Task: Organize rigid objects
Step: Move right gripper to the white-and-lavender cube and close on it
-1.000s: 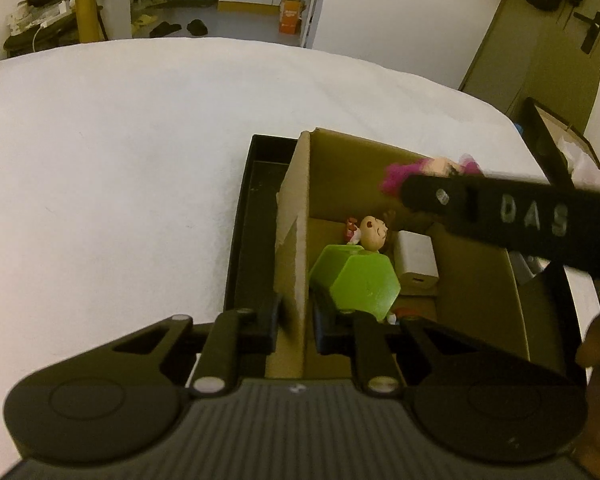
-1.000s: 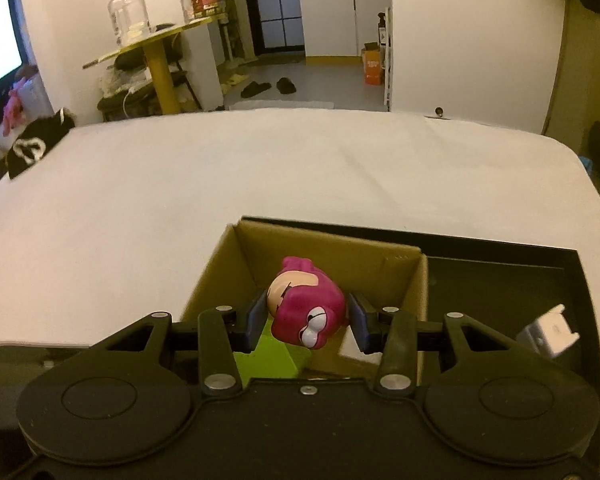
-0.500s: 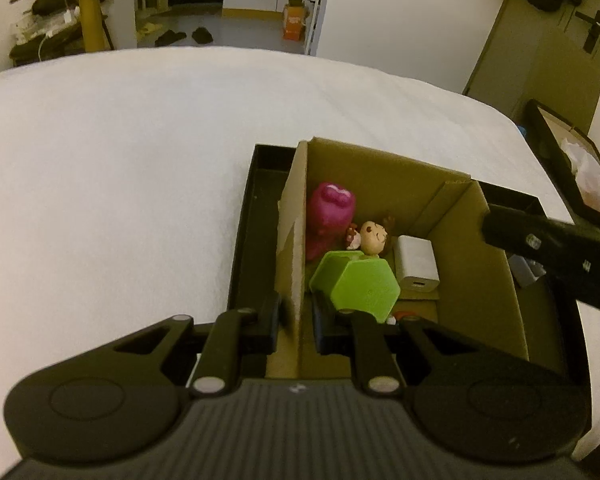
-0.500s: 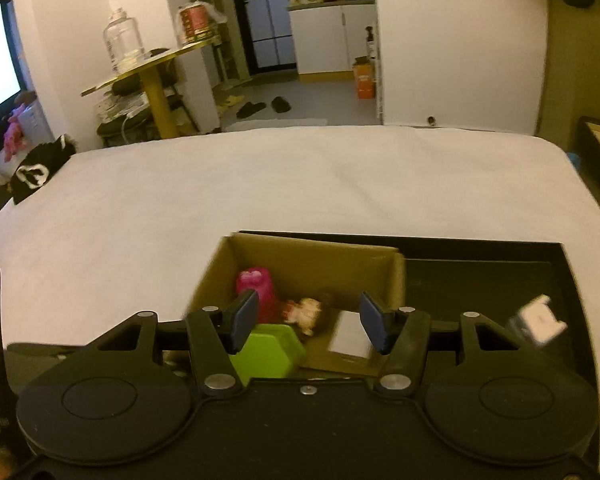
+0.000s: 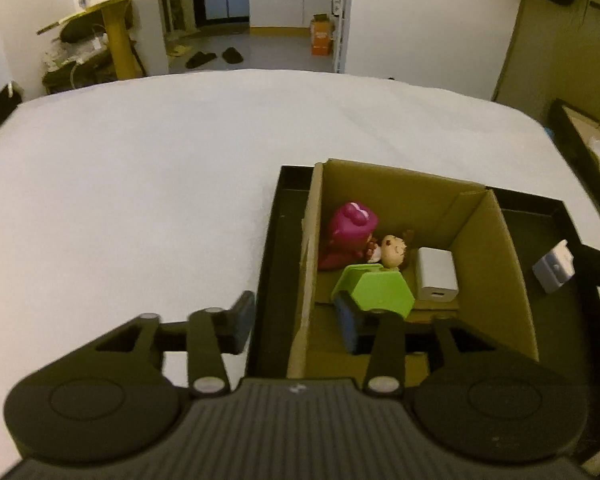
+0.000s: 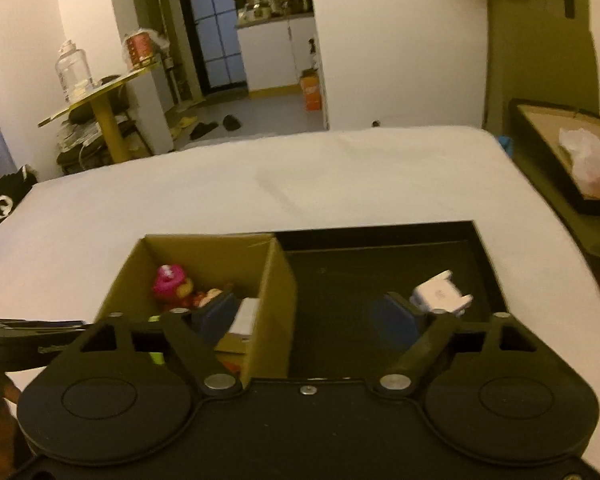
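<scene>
A cardboard box stands in the left part of a black tray. In it lie a pink toy figure, a small doll, a green hexagonal block and a white charger cube. A white plug adapter lies on the tray floor to the box's right. My left gripper is open, its fingers astride the box's left wall. My right gripper is open and empty above the box's right wall; the box and the pink toy show below it.
The tray sits on a white covered surface. A yellow side table with a glass jar stands at the far left. A dark open case with white plastic in it is on the right.
My right gripper let go of the pink toy, which now lies in the box, and moved right, opening wide. My left gripper let go of the box's left wall and opened.
</scene>
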The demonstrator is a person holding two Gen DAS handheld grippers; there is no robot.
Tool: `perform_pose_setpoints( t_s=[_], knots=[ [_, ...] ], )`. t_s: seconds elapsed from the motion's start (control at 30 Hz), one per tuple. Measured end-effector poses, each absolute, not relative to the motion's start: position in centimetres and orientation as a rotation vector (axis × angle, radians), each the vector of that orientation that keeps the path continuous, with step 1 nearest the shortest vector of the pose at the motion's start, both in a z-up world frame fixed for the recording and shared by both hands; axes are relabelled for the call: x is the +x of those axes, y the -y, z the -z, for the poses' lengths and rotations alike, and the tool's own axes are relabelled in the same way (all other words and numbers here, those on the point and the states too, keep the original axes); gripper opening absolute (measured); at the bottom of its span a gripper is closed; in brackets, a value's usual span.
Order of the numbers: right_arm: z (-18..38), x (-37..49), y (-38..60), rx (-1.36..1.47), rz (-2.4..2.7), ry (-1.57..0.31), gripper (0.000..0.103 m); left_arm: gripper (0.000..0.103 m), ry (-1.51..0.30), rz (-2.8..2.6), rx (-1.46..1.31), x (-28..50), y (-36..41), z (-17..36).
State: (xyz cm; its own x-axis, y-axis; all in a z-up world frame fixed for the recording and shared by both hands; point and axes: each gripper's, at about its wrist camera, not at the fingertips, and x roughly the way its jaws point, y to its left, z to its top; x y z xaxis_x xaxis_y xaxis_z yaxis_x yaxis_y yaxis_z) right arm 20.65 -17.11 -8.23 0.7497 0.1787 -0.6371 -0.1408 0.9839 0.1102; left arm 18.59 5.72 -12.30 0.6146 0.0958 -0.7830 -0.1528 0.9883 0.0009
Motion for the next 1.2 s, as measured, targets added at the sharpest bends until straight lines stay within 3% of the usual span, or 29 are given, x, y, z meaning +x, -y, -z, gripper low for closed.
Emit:
perform_pose_setpoints(
  t_s=[0.23, 1.2],
  knots=[
    [9.6, 21.2, 19.1, 0.093, -0.148, -0.707, 0.089, 0.071, -0.867, -0.189, 0.038, 18.3, -4.2, 11.6],
    [17.9, 27.2, 24.2, 0.308, 0.055, -0.798, 0.088, 0.074, -0.899, -0.284, 0.170, 20.0, -0.9, 12.5]
  ],
)
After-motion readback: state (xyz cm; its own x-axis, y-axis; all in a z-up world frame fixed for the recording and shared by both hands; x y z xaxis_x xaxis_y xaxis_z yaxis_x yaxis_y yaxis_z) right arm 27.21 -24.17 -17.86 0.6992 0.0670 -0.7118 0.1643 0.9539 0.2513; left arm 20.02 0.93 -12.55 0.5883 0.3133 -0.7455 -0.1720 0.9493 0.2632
